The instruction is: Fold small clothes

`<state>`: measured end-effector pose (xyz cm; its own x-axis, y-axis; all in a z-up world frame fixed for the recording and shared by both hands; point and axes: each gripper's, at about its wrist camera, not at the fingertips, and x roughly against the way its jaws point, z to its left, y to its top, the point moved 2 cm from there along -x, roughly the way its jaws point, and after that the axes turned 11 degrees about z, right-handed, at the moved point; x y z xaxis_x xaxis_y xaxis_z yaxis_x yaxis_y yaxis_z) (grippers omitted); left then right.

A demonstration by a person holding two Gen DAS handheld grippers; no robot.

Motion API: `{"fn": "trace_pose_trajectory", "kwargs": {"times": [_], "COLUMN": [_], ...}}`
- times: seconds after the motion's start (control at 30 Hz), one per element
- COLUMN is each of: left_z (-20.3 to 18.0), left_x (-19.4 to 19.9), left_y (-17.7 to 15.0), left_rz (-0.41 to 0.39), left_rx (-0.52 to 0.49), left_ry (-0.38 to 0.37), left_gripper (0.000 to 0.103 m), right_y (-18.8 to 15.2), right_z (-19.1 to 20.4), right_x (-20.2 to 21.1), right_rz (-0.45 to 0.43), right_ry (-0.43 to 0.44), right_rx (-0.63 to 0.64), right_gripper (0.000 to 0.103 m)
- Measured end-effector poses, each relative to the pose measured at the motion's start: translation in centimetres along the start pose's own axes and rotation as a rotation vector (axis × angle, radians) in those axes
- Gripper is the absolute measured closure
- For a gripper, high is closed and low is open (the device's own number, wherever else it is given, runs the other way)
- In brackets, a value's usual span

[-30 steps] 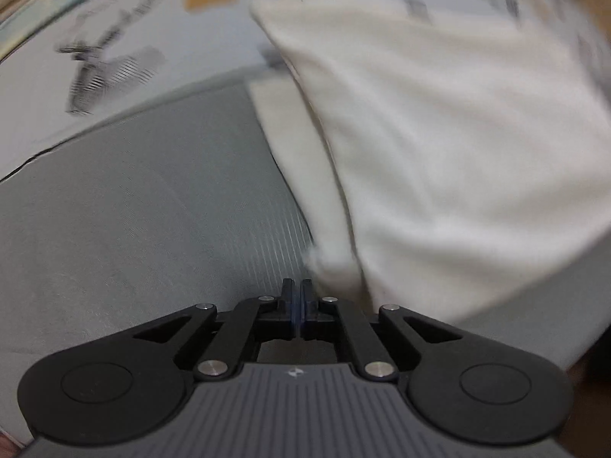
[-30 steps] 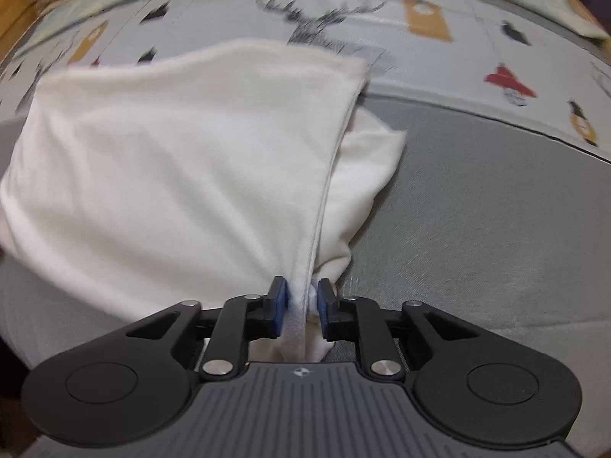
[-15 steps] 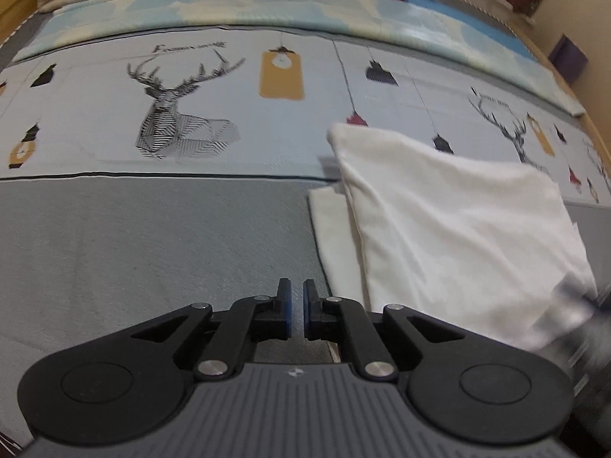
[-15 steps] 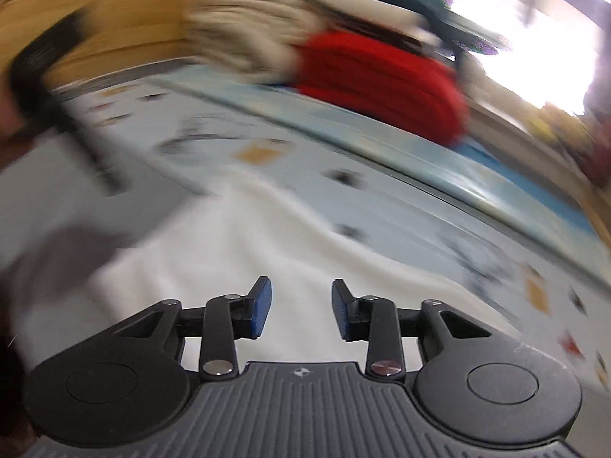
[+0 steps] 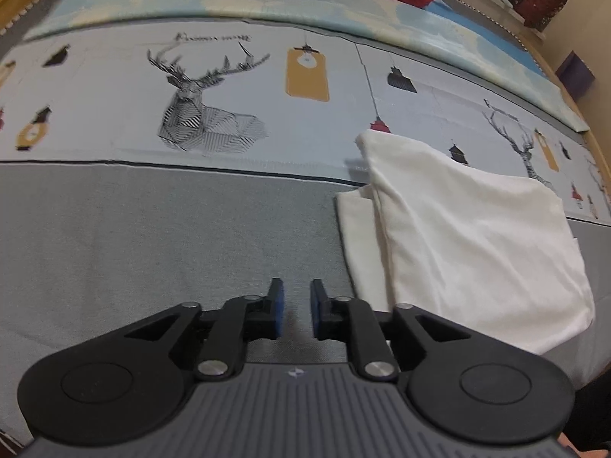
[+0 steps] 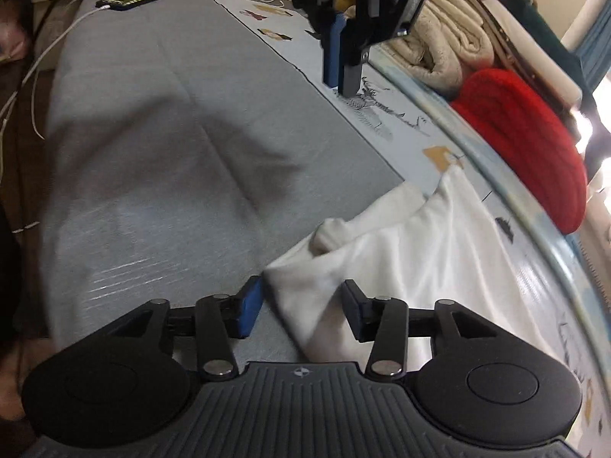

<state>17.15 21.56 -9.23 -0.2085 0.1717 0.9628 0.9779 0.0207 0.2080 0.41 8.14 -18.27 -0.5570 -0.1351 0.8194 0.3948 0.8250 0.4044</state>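
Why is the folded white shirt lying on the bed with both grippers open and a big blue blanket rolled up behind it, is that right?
Nearly. The folded white shirt does lie on the bed, and the left gripper and right gripper both have their jaws open. But the big roll behind it is a red blanket, not blue. The right wrist view shows it plainly.
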Motion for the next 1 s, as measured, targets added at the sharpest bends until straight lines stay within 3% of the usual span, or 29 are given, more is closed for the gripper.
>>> {"fn": "trace_pose_trajectory", "kwargs": {"times": [0.07, 0.1, 0.13, 0.17, 0.23, 0.33, 0.43, 0.5, 0.53, 0.57, 0.6, 0.77, 1.0], "left_z": [0.1, 0.0, -0.1, -0.2, -0.5, -1.7, -2.5, -2.9, -3.0, -3.0, -2.9, -1.1, 1.5], "left_x": [-0.7, -1.1, -1.5, -2.0, -3.1, -4.7, -6.6, -7.4, -7.7, -7.8, -7.7, -4.4, 2.4], "left_y": [0.4, 0.6, 0.8, 1.1, 1.7, 2.7, 3.5, 3.7, 3.7, 3.7, 3.7, 3.4, 2.6], "left_rz": [0.029, 0.039, 0.049, 0.062, 0.106, 0.136, 0.192, 0.196, 0.214, 0.222, 0.218, 0.133, -0.013], "left_rx": [0.019, 0.032, 0.051, 0.074, 0.126, 0.167, 0.207, 0.217, 0.223, 0.224, 0.218, 0.226, 0.269], "left_ry": [-0.048, -0.081, -0.125, -0.179, -0.264, -0.363, -0.367, -0.379, -0.376, -0.355, -0.32, -0.215, -0.193], "left_gripper": [0.06, 0.055, 0.043, 0.03, 0.019, 0.018, 0.018, 0.022, 0.04, 0.083, 0.094, 0.096, 0.096], "right_y": [0.3, 0.2, 0.1, 0.0, 0.4, 0.7, 0.3, 0.1, -0.1, -0.2, -0.3, 0.1, 2.3], "right_z": [-0.1, -0.3, -0.6, -1.0, -1.7, -2.6, -3.4, -3.6, -3.6, -3.7, -3.7, -3.3, -5.0], "right_x": [-0.2, -0.2, -0.1, -0.1, 1.0, 3.8, 6.6, 8.0, 8.8, 9.2, 9.8, 11.3, 13.1], "right_rz": [-0.003, -0.001, 0.003, -0.002, -0.046, -0.137, -0.201, -0.234, -0.248, -0.258, -0.267, -0.298, -0.385], "right_ry": [-0.001, 0.008, 0.014, 0.015, 0.026, 0.019, 0.04, 0.054, 0.067, 0.081, 0.1, 0.213, 0.428], "right_rx": [0.006, 0.002, -0.005, -0.014, -0.041, -0.07, -0.104, -0.102, -0.105, -0.111, -0.116, -0.135, -0.299], "right_gripper": [0.067, 0.083, 0.092, 0.094, 0.096, 0.097, 0.097, 0.097, 0.097, 0.097, 0.097, 0.097, 0.097]}}
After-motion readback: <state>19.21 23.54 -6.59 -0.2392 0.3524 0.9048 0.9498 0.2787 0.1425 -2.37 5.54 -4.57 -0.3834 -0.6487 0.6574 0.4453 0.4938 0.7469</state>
